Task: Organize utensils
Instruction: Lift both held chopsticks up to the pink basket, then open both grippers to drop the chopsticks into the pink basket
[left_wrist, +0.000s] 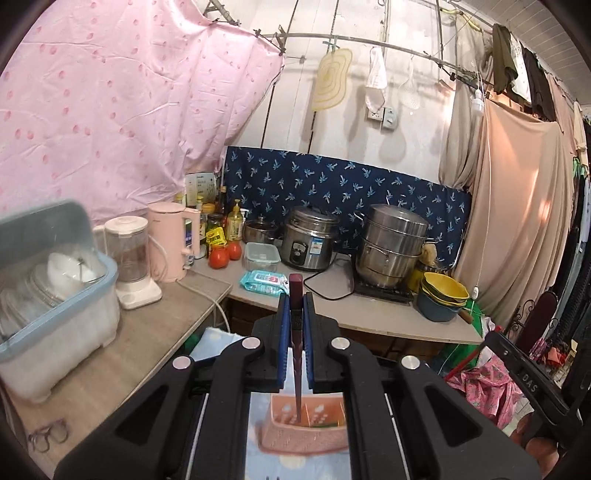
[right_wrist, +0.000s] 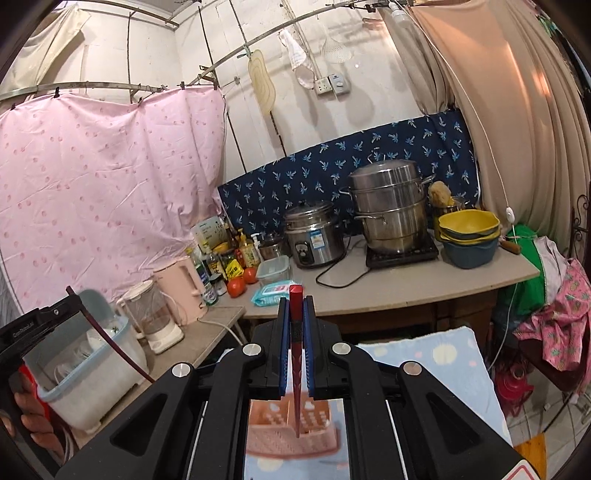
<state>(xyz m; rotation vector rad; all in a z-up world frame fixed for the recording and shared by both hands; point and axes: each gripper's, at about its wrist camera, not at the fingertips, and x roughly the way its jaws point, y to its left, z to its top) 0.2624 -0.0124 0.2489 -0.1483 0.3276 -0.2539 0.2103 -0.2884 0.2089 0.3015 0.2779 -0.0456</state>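
My left gripper (left_wrist: 296, 301) is shut on a dark maroon chopstick (left_wrist: 296, 286). Its thick end pokes up past the blue pads (left_wrist: 283, 332), and its thin tip hangs down over a pink slotted utensil basket (left_wrist: 295, 439). My right gripper (right_wrist: 296, 302) is shut on a red chopstick (right_wrist: 295, 295), whose tip likewise points down at the pink basket (right_wrist: 317, 443). The basket stands on a pale blue dotted cloth (right_wrist: 443, 362). The right wrist view also shows the left gripper's body (right_wrist: 37, 328) at the far left, with its chopstick (right_wrist: 122, 354) slanting down.
Along the left counter stand a blue-lidded dish box (left_wrist: 55, 295), a blender (left_wrist: 131, 254) and a pink kettle (left_wrist: 170, 240). The back counter (left_wrist: 388, 314) holds tomatoes (left_wrist: 219, 256), a wipes pack (left_wrist: 264, 282), a rice cooker (left_wrist: 310, 240), a steamer pot (left_wrist: 391, 247) and stacked bowls (left_wrist: 443, 295). Glasses (left_wrist: 48, 437) lie near the front left.
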